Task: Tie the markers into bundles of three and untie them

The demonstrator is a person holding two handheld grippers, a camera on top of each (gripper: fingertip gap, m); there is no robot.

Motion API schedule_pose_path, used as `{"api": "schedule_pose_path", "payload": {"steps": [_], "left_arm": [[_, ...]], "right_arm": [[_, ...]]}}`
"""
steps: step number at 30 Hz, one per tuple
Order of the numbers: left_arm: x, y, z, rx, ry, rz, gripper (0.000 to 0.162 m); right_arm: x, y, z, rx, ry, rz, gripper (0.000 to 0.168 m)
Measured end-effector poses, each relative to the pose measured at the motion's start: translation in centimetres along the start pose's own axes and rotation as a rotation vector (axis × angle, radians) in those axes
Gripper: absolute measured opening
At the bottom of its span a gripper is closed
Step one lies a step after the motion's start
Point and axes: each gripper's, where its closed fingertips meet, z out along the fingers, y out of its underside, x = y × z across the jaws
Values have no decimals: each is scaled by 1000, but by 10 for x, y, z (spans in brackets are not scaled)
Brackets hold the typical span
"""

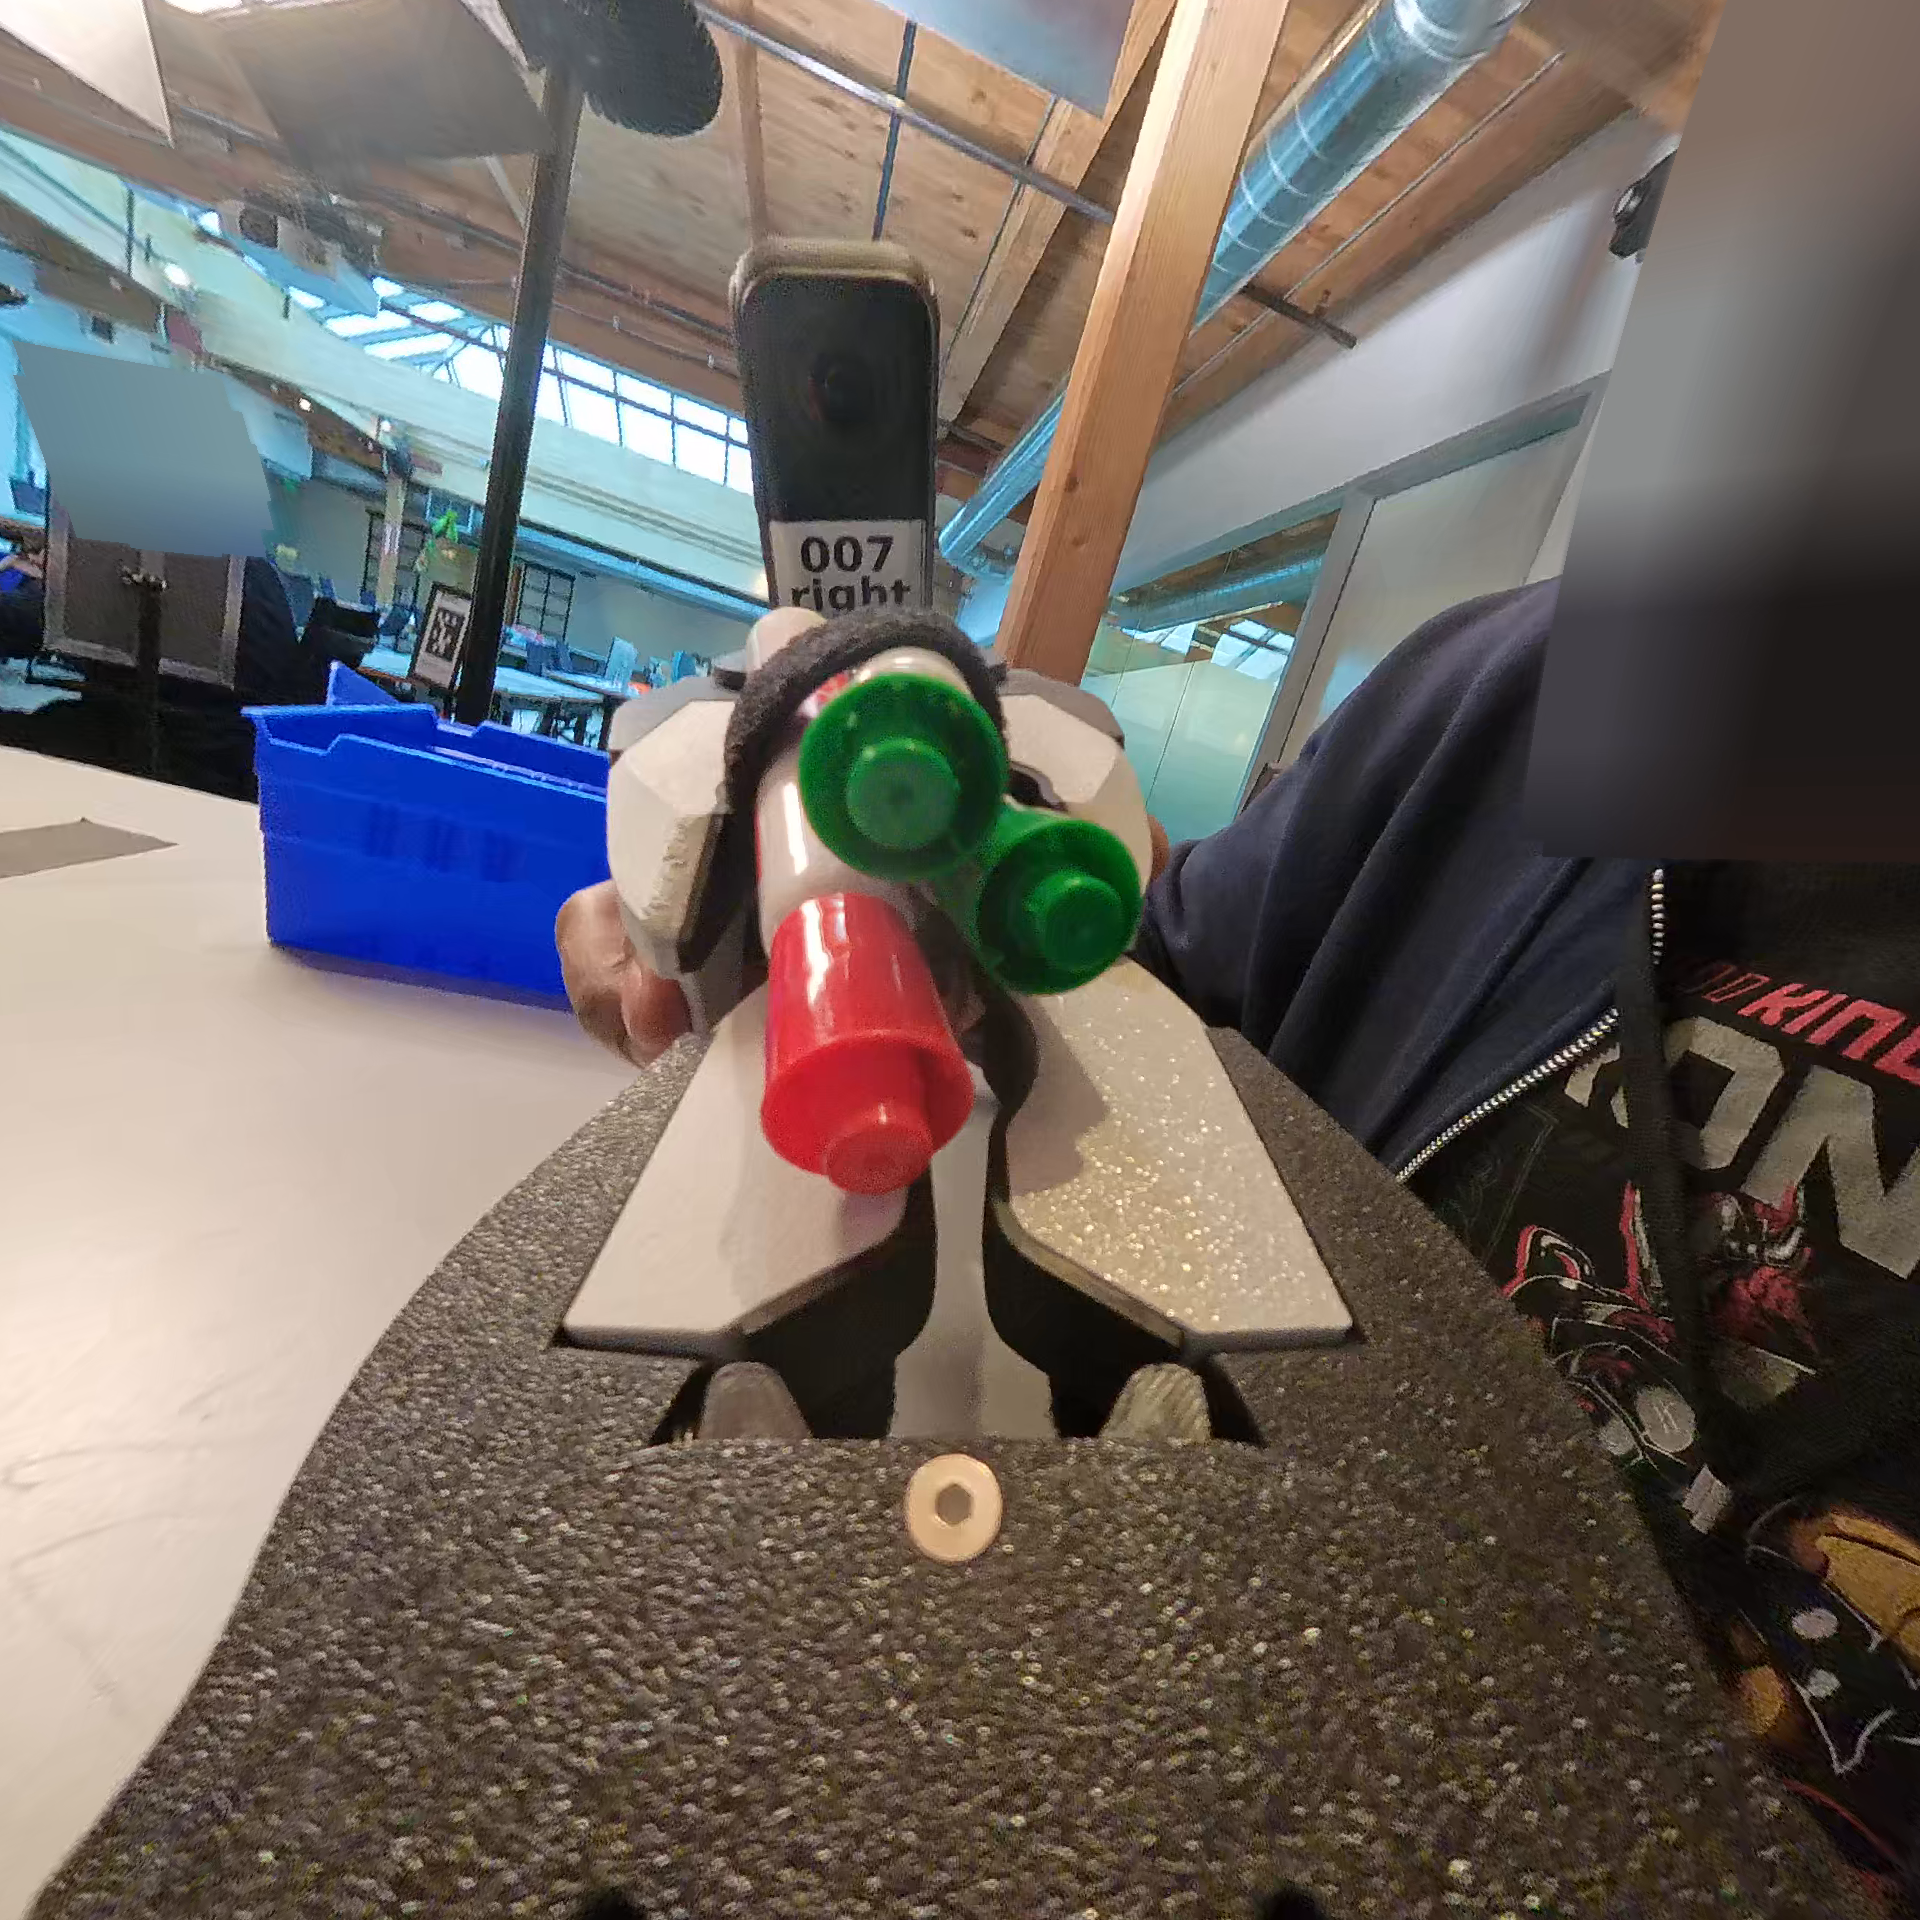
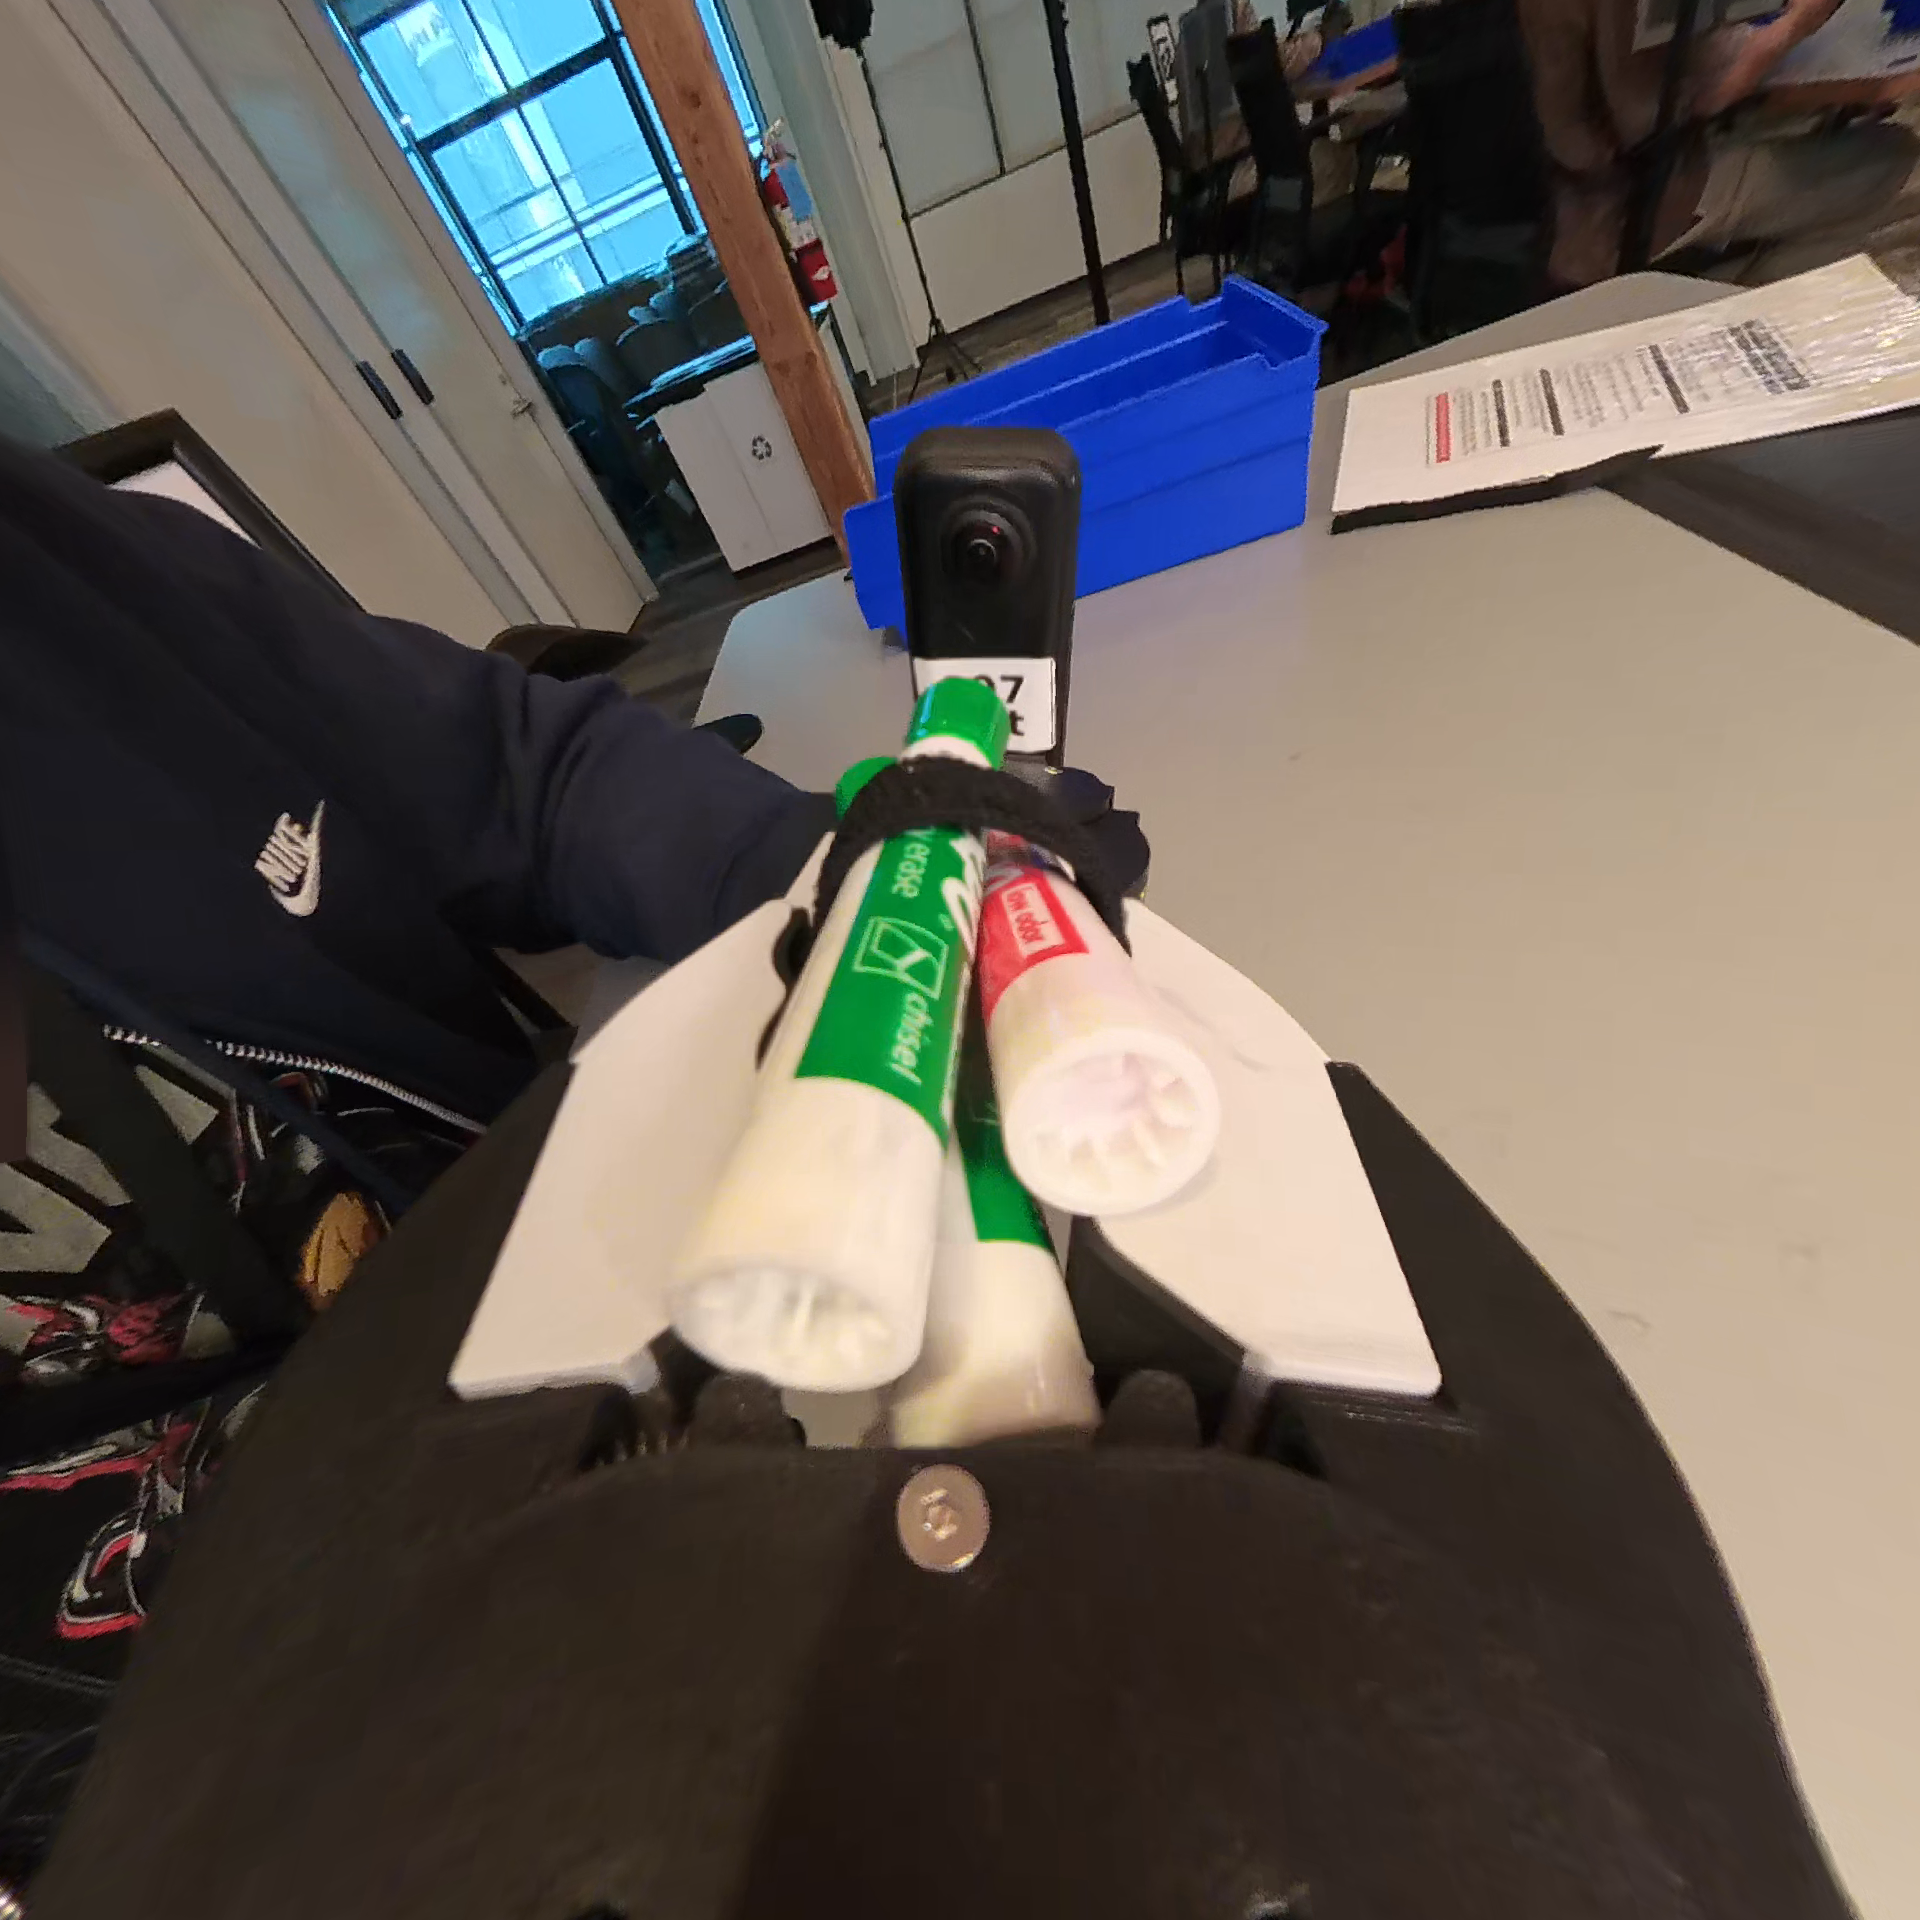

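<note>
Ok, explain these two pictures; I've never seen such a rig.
No robot here: a person holds two grippers, each with a camera looking along its jaws. One picture looks from the left gripper, the other from the right gripper. Between them is a bundle of three markers, two green and one red, with a black band round it. The right jaws appear closed on it; the left jaws' grip is hidden. On the grey table sit a blue bin and a printed sheet.

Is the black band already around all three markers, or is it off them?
It is on: the black band wraps the two green markers and the red marker.
</note>
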Motion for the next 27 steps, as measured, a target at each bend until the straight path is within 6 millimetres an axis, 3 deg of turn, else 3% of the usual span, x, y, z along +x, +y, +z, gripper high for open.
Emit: {"api": "schedule_pose_path", "payload": {"steps": [8, 15, 20, 22, 27], "left_arm": [[6, -23, -11, 125, -5, 106, 3], [-9, -30, -24, 66, -144, 300, 3], [-17, -25, -25, 39, -206, 353, 3], [-21, -20, -23, 6, -232, 378, 3], [-25, -7, -15, -68, -244, 431, 3]], "right_arm": [[-6, -12, -1, 61, 27, -70, 63], [14, -12, -19, 166, 150, -146, 65], [35, -14, -53, 349, 373, -183, 65], [33, -17, -63, 414, 424, -209, 67], [19, -14, -59, 409, 422, -269, 68]]}}
